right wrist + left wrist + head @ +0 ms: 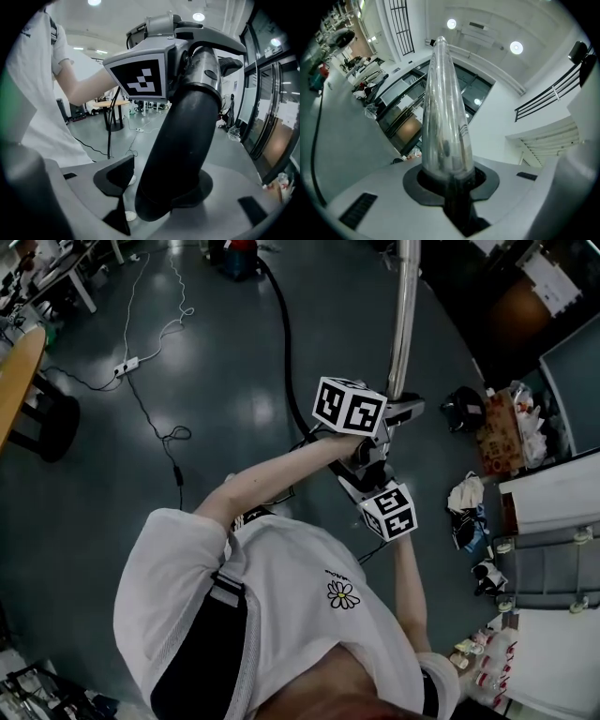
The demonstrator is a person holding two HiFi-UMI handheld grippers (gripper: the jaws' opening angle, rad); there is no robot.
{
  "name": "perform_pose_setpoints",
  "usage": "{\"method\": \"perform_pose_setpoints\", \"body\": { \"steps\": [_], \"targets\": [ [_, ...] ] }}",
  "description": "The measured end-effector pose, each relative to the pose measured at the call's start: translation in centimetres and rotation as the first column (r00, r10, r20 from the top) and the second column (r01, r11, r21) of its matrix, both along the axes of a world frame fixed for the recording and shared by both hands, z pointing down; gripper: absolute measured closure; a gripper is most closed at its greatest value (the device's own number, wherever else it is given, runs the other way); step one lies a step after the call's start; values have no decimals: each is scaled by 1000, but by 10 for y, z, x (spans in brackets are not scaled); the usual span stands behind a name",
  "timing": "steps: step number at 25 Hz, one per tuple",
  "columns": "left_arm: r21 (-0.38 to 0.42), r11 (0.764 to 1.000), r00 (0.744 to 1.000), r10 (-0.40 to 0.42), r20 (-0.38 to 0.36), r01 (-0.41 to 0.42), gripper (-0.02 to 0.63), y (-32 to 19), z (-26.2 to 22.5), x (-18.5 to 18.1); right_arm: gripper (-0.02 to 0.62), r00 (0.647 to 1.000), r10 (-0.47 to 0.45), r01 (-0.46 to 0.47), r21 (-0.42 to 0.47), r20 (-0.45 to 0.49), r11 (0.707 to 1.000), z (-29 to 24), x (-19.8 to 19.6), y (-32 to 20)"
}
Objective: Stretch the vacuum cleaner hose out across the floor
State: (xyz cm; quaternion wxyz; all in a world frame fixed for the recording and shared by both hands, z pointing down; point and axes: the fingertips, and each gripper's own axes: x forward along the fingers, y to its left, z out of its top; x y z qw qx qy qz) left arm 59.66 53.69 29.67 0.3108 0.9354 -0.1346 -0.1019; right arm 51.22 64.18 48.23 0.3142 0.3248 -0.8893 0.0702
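**Site: open lab hall**

I log this as a work hall, not a home. The polished floor (216, 409) carries a power strip (127, 364) and loose cables (155, 418). A wooden desk (21, 371) stands at the edge. Also glass partitions (267, 117), recessed ceiling lights (516, 47) and a balcony railing (543, 101).

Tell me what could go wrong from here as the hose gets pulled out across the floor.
1. The black hose sits between the jaws of the right gripper with a gap at one pad, so a pull could slip it free.
2. Loose cables and a power strip lie on the floor near the hose, and it could snag them.
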Motion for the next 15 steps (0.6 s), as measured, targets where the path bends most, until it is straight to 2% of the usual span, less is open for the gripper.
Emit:
{"method": "perform_pose_setpoints", "body": {
  "steps": [3, 7, 15],
  "targets": [
    [-6, 1000, 1000, 2, 15, -2, 525, -1, 0, 4, 337, 1000, -4, 5, -13, 27, 1000, -2, -2, 0],
    [-1, 999, 998, -34, 47, 34, 525, -9, 8, -11, 337, 999, -16, 17, -6, 46, 1000, 3, -15, -2],
    [-18, 997, 997, -72, 23, 73, 525, -20, 9, -30, 337, 999, -34, 34, 18, 27, 999, 2, -25, -10]
  ]
}}
